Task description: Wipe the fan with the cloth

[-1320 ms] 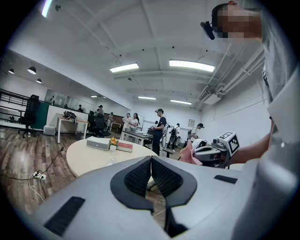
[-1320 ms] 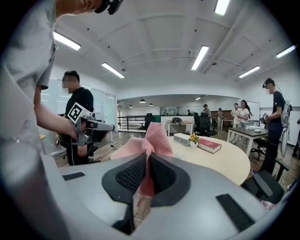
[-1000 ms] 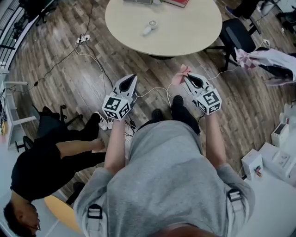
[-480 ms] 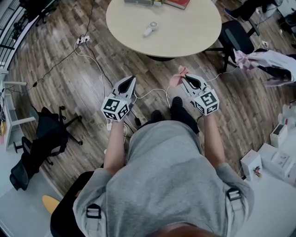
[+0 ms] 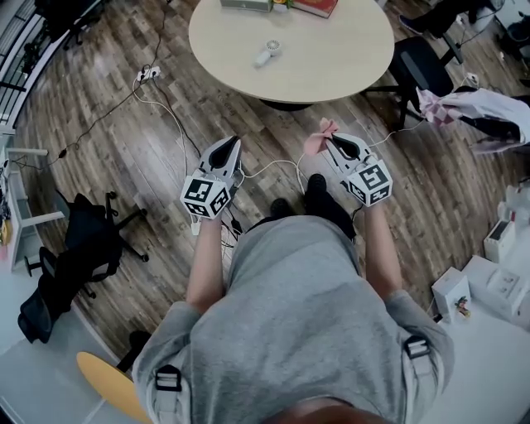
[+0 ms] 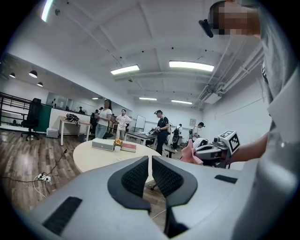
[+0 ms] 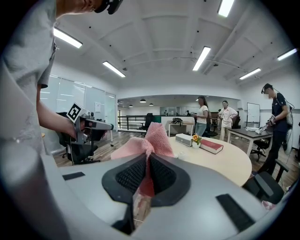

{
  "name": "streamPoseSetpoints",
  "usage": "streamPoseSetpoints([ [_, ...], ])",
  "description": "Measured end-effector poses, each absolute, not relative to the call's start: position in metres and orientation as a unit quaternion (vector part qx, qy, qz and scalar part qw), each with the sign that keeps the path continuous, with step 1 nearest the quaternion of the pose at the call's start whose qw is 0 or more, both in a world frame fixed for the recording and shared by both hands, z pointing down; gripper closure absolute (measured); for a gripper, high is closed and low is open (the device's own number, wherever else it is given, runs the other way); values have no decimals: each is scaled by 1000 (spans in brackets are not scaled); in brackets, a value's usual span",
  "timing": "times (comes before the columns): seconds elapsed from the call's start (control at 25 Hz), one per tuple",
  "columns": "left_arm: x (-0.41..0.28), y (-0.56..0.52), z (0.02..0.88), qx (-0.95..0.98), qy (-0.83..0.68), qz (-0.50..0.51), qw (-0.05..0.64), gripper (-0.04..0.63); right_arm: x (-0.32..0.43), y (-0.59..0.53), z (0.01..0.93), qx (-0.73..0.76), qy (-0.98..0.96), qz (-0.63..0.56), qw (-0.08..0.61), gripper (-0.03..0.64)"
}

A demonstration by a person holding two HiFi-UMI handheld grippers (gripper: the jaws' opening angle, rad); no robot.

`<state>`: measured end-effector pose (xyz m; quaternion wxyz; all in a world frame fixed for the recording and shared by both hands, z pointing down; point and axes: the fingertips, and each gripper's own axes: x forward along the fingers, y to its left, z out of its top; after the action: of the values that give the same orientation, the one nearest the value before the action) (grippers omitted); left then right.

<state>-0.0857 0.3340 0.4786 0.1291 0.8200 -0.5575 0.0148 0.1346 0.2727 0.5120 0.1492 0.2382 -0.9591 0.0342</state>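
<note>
- fan [image 5: 267, 52] is lying on the counter [image 5: 331, 58], well ahead of both jaws, handle end slanting back toward the person.
- right gripper [image 5: 330, 138] is pinching the pink cloth [image 5: 318, 142]; fan is sitting ahead-left of it.
- left gripper [image 5: 234, 142] is hanging w/ jaws closed on nothing, approx. as near.

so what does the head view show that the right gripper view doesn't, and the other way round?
Head view only: the power strip, and the marker cube on the right gripper. Right gripper view only: its jaws shut on the pink cloth seen close up, people standing behind, ceiling lights. Both: the round table, the cloth, the left gripper, the red book.
</note>
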Motion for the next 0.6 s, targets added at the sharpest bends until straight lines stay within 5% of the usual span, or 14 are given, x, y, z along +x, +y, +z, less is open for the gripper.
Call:
streamPoseSetpoints([
  [0.12, -85, 332, 477, 820, -558, 14, 127, 546, 138, 272, 512, 240, -959, 35, 148, 589],
  [0.28, -89, 330, 477, 817, -563, 16, 125, 410, 137, 273, 511, 243, -958, 34, 147, 589],
  [0.6, -90, 329, 477, 820, -559, 27, 122, 301, 136, 275, 505, 253, -957, 33, 140, 589],
])
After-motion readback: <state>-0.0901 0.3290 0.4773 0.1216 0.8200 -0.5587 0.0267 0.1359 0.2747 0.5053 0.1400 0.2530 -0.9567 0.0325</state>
